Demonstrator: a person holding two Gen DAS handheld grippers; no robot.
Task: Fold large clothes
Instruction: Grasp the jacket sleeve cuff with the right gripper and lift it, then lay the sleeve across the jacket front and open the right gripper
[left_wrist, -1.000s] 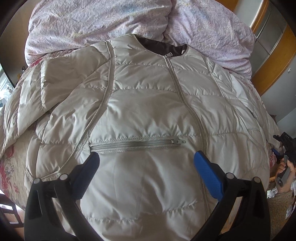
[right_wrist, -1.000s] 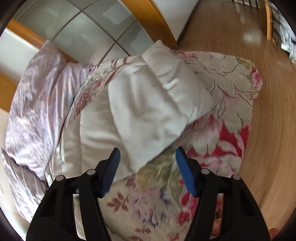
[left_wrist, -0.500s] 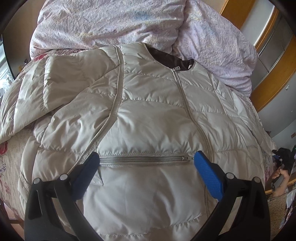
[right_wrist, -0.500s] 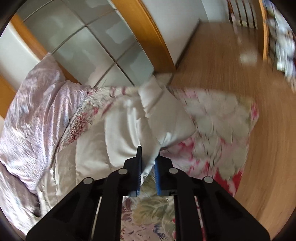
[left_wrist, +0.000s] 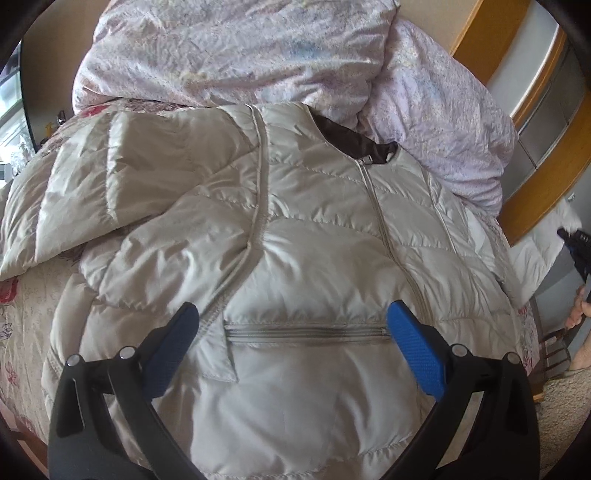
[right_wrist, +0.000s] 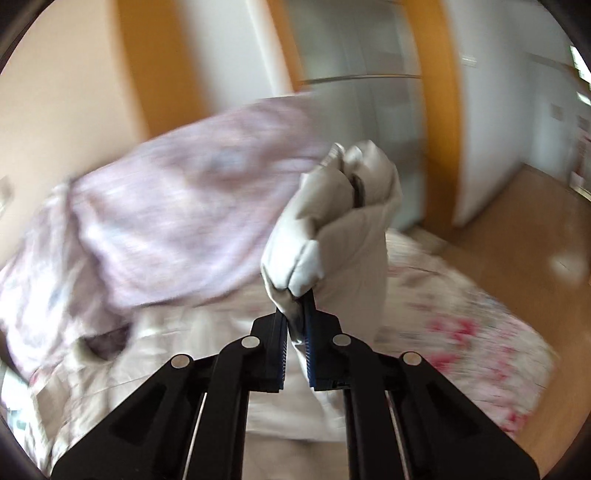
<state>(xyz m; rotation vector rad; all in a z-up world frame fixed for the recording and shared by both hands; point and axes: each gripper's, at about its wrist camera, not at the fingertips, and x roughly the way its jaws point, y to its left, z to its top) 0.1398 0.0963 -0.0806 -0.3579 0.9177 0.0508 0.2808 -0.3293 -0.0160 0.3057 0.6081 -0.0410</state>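
The left hand-held gripper (left_wrist: 291, 325) is released, jaws spread wide above the lower front of the beige quilted jacket (left_wrist: 295, 229), one pad at each end of the horizontal pocket zipper (left_wrist: 306, 331). The right hand-held gripper (right_wrist: 295, 314) is clenched on the jacket's sleeve (right_wrist: 340, 221), which stands lifted above the bed (right_wrist: 461, 314). The jacket lies front-up on the floral bedspread (left_wrist: 22, 332), collar toward the lilac duvet (left_wrist: 240, 51) bunched at the far end.

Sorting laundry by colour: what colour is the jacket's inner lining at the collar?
Dark brown lining, clearest in the left wrist view.
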